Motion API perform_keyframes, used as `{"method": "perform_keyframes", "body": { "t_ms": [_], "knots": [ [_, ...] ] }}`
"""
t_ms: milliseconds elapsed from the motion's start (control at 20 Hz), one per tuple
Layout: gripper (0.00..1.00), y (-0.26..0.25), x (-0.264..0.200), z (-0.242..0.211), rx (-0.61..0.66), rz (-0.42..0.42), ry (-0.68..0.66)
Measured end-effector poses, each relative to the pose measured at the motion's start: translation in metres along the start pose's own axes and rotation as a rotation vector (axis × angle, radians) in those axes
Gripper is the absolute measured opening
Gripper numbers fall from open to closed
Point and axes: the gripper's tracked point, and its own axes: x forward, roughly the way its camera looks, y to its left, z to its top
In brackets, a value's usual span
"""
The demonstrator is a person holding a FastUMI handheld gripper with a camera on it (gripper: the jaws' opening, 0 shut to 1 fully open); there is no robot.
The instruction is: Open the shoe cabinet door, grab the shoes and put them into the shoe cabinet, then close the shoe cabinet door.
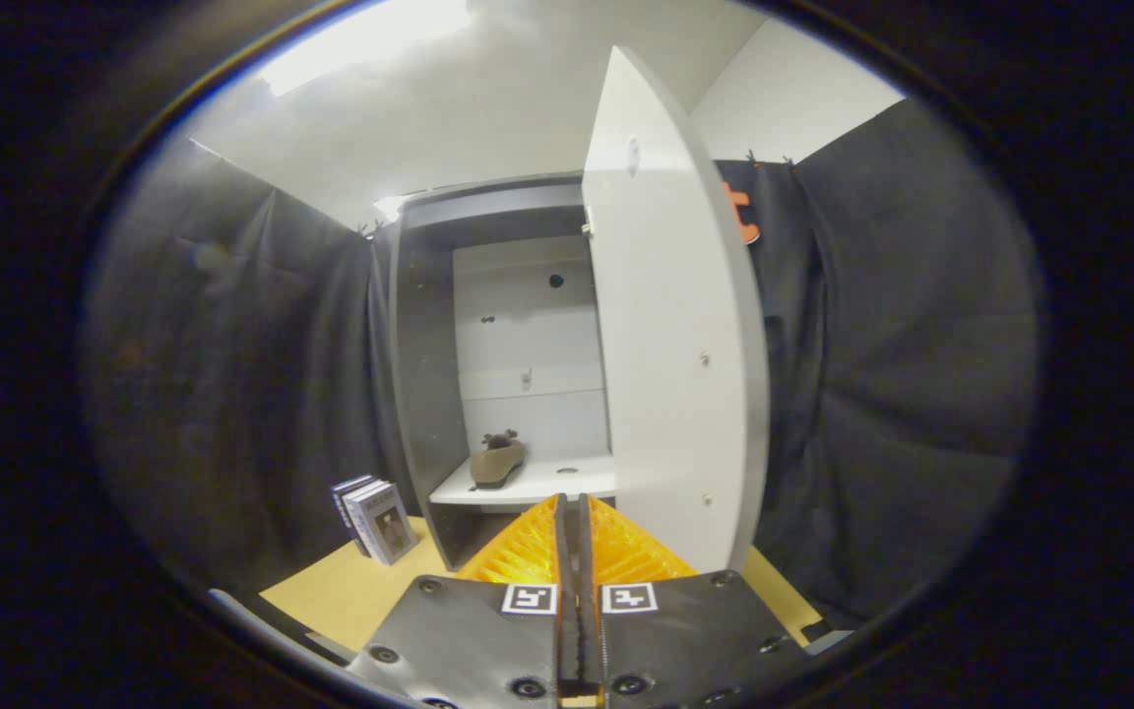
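The shoe cabinet (424, 374) stands ahead of me with dark side walls and a pale back panel. Its white door (675, 345) is swung wide open, edge toward me, just right of my fingers. A tan shoe (496, 461) with a dark tuft on top rests on the cabinet's white lower shelf (557, 483), beyond my fingertips and a little left. My gripper (572, 502) is shut with nothing between its fingers, which meet just in front of the shelf's edge.
A few books (376, 518) lean together on the light wooden table (350, 591), left of the cabinet. Black cloth walls hang on both sides and behind the cabinet. A white ceiling with a bright light panel is above.
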Motion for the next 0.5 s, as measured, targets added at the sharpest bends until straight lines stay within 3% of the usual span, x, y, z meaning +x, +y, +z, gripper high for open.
{"method": "perform_keyframes", "body": {
  "t_ms": [500],
  "knots": [
    [0.03, 0.048, 0.005, -0.069, 0.02, 0.098, 0.247]
  ]
}}
